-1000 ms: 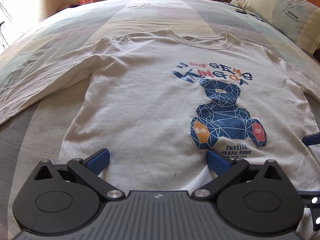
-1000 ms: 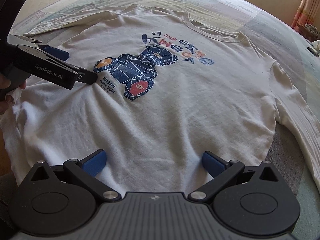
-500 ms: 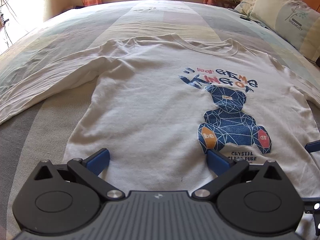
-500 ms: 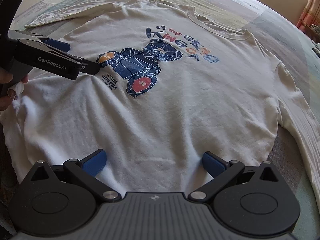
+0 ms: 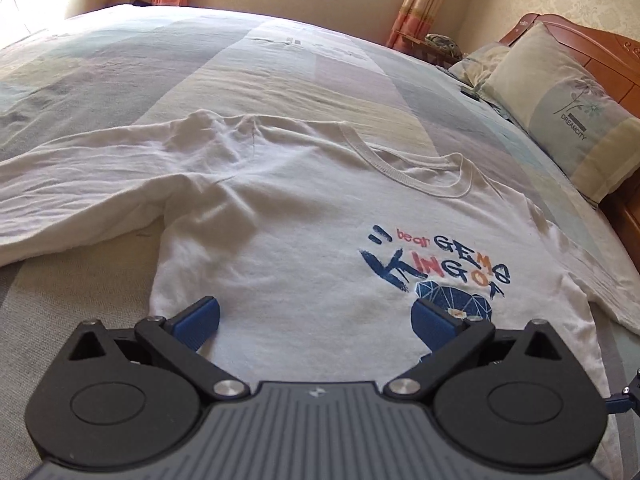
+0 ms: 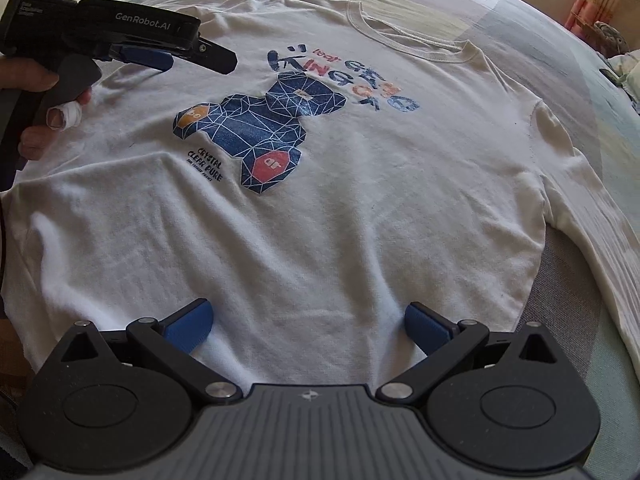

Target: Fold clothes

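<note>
Shirt: we see a white long-sleeved shirt (image 6: 340, 208) spread face up on the bed (image 5: 280, 68), its neckline toward the far side and its hem toward us.
Print: a blue geometric bear (image 6: 264, 128) with lettering above it sits on the chest; in the left wrist view only the bear's head shows past the tongs.
Sleeves: one sleeve (image 5: 80, 196) runs out flat to the left in the left wrist view, wrinkled near the shoulder; the other sleeve (image 6: 592, 240) trails off to the right in the right wrist view.
Our left tongs (image 5: 316, 320): released, blue pads wide apart, poised over the chest area with nothing between them. In the right wrist view they hang above the shirt's upper left part, a hand (image 6: 44, 92) with a bandaged finger on the grip.
Our right tongs (image 6: 306, 328): released too, pads spread over the lower part of the shirt, gripping nothing.
Bed surroundings: a pillow (image 5: 560, 108) leans on the wooden headboard (image 5: 592, 44), and orange curtains (image 5: 424, 4) hang behind.
</note>
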A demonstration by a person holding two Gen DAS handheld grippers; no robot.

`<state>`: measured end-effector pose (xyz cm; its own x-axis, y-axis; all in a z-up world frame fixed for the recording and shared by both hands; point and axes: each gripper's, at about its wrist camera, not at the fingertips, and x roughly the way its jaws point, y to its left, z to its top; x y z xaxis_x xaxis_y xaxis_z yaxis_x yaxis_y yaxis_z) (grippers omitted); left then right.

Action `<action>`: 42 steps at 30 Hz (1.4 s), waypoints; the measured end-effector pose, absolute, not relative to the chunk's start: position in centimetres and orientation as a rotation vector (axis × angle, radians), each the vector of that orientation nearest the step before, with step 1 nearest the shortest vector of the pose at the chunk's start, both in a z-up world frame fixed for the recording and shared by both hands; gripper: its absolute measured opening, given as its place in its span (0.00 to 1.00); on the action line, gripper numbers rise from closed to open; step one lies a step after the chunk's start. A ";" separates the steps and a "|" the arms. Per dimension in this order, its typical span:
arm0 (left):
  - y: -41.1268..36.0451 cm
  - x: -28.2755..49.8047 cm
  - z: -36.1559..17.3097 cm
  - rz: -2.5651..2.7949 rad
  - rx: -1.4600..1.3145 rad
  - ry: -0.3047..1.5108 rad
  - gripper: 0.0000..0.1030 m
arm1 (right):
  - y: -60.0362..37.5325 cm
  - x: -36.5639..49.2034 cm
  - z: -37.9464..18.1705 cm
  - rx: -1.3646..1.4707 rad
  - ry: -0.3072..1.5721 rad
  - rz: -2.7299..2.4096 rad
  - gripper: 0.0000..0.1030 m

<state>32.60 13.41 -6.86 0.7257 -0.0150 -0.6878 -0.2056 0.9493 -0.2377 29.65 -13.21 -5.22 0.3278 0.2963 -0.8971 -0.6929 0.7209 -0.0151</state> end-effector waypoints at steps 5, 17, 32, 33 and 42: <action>15.8 32.1 -6.0 0.147 -0.343 0.726 0.95 | -13.2 29.5 -5.3 -0.420 1.056 0.654 1.00; 15.9 31.4 -6.0 0.078 -0.369 0.785 0.92 | -12.9 29.4 -5.3 -0.399 1.054 0.625 1.00; 13.1 18.9 0.7 0.057 -0.213 0.825 0.94 | -12.8 28.2 -2.6 -0.328 0.985 0.751 1.00; 13.0 18.0 0.3 0.085 -0.224 0.842 0.94 | -12.3 28.2 -2.1 -0.326 0.969 0.779 1.00; 12.1 14.4 -0.3 0.209 -0.247 0.878 0.94 | -3.2 28.7 -2.7 -0.416 0.915 1.010 1.00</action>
<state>14.37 12.08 -0.34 0.6217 0.0786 -0.7793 -0.2803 0.9514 -0.1277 28.70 -3.21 -2.66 0.2176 0.5410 -0.8124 -0.8617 0.4974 0.1005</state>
